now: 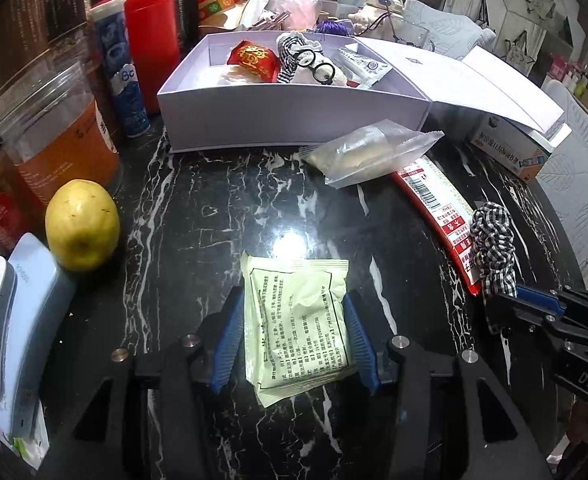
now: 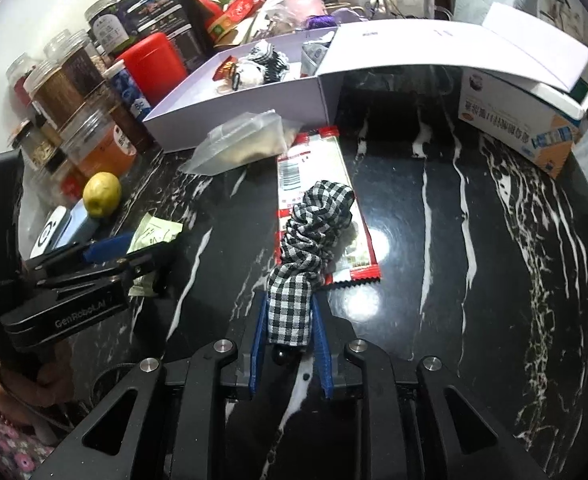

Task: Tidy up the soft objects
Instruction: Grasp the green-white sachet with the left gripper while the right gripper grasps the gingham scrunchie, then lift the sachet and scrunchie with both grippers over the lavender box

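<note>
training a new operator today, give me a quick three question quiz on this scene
1. True or false: the right gripper is shut on the checked scrunchie.
2. Multiple choice: what lies between the left gripper's fingers? A) the yellow fruit B) a pale green sachet C) the clear plastic bag
3. Fill in: the striped plush toy with glasses lies inside the open white ____.

Key
1. True; its blue fingers pinch one end of it.
2. B; the pale green sachet lies flat on the black marble table. The yellow fruit and clear plastic bag lie apart from it.
3. Box.
</note>
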Demonstrator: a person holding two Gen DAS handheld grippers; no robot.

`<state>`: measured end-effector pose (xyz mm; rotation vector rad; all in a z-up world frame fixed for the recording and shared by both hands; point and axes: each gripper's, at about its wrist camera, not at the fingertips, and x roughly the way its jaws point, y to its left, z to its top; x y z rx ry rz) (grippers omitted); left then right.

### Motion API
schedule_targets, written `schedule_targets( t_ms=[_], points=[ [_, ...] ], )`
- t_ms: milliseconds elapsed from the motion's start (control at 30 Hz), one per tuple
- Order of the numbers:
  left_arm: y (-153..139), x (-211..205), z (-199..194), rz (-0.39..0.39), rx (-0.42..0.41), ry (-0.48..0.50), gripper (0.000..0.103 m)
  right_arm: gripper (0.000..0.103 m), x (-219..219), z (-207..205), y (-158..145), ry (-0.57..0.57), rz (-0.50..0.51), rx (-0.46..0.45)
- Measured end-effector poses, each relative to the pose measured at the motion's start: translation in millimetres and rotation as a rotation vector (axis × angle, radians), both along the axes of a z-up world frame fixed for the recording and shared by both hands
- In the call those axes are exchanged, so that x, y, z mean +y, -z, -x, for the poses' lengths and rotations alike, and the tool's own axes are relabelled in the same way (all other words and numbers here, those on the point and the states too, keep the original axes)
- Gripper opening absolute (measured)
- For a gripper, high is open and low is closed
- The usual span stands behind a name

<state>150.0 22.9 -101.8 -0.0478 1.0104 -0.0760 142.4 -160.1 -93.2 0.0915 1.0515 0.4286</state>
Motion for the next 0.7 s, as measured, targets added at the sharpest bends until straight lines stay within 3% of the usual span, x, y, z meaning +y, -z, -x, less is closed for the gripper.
schedule_targets(
  t_ms=[167, 233, 400, 467, 533, 700],
  points=[
    [1.0, -4.7, 1.6, -0.027, -0.010, 0.010, 0.052, 0.032, 1.2, -2.5, -0.1, 0.013, -0.003, -0.003],
    [1.2, -5.3, 2.0, -0.031, -0.014, 0.013, 0.052, 0.046, 2.9, -4.7, -0.1, 0.014, 0.000, -0.005],
    [1.2, -3.7, 2.6, -0.024, -0.029, 0.016, 0.052, 0.046, 5.3, -9.4, 1.5, 0.022, 0.002, -0.016],
    [1.1, -2.0, 3.3, -0.017, -0.035, 0.005, 0.052, 0.043, 6.0, -9.6, 1.4, 0.028, 0.011, -0.020],
    [1.0, -1.3, 3.5, -0.013, -0.037, 0.001, 0.049, 0.028, 4.9, -9.8, 2.2, 0.041, 0.027, -0.023],
    [-2.6, 3.0, 7.2, 0.018, -0.049, -0.005, 0.046, 0.020, -1.8, -6.4, 1.8, 0.063, 0.020, -0.026]
  ],
)
